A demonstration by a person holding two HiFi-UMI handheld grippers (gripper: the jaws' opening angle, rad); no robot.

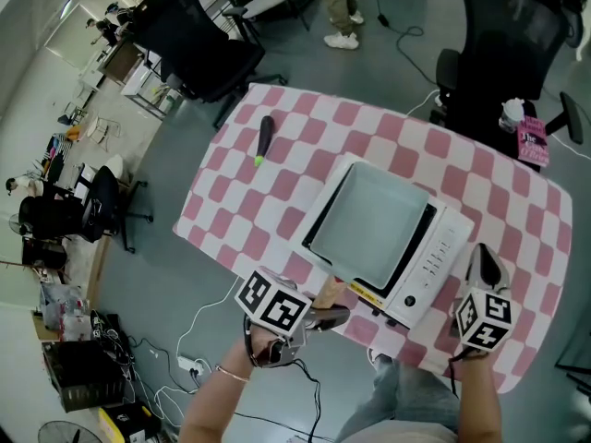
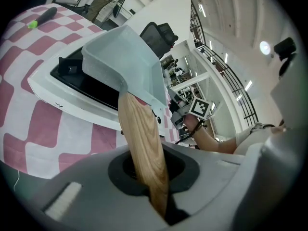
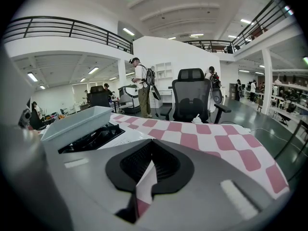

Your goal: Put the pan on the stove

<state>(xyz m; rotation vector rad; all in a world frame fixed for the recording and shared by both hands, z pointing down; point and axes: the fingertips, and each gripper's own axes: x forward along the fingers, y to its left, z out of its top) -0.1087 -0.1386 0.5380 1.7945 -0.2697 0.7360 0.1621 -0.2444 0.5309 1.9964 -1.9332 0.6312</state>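
A: Starting with the biggest thing, what is there?

B: A table (image 1: 522,212) under a pink-and-white checked cloth. On it, set cornerwise, is a white stove (image 1: 436,255) with a black glass top.

A: And the pan?

B: The pan (image 1: 369,218), pale grey and square, is over that glass and covers most of it. Its inside shows only its own bare floor. In the right gripper view a dark gap shows under its right side, so I cannot tell whether the base lies flat on the glass.

A: What has hold of it?

B: The left gripper (image 1: 325,318), at the table's near edge, pinches the pan's wooden handle (image 2: 143,143) between its jaws. The right gripper (image 1: 485,268) is over the cloth just right of the stove. Its jaws are pressed almost together, a sliver of cloth showing through, and they pinch nothing.

A: Edges and room?

B: The stove's near corner reaches the table's near edge. Its button strip runs along the right side, clear of the pan. Bare cloth lies to the right and on the far side. On the far left a black marker (image 1: 264,140) with a green tip lies well apart from the stove. A black office chair (image 1: 506,40) stands just beyond the far right edge.
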